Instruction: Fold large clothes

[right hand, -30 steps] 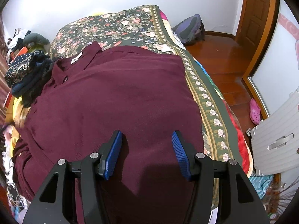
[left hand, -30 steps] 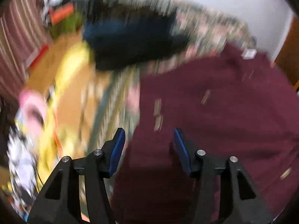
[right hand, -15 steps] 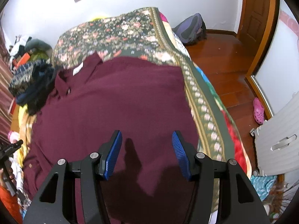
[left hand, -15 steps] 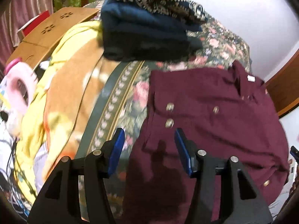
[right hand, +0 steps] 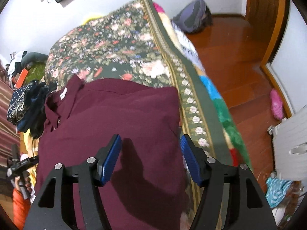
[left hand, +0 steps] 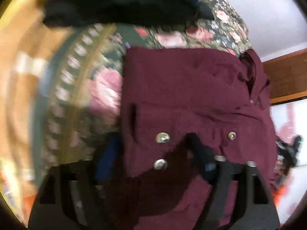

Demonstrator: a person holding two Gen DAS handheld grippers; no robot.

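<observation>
Clearly both the left hand-held gripper and right hand-held gripper gape wide, holding nothing, so closing low over the maroon shirt could also pinch the floral bedspread.

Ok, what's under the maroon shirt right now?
The maroon shirt lies on the floral bedspread, which shows beyond its collar and right edge. Whatever is directly beneath the fabric is covered.

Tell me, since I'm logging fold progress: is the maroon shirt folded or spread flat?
Partly folded: the shirt has straight edges on both sides and no sleeves sticking out. The hem is hidden.
</observation>
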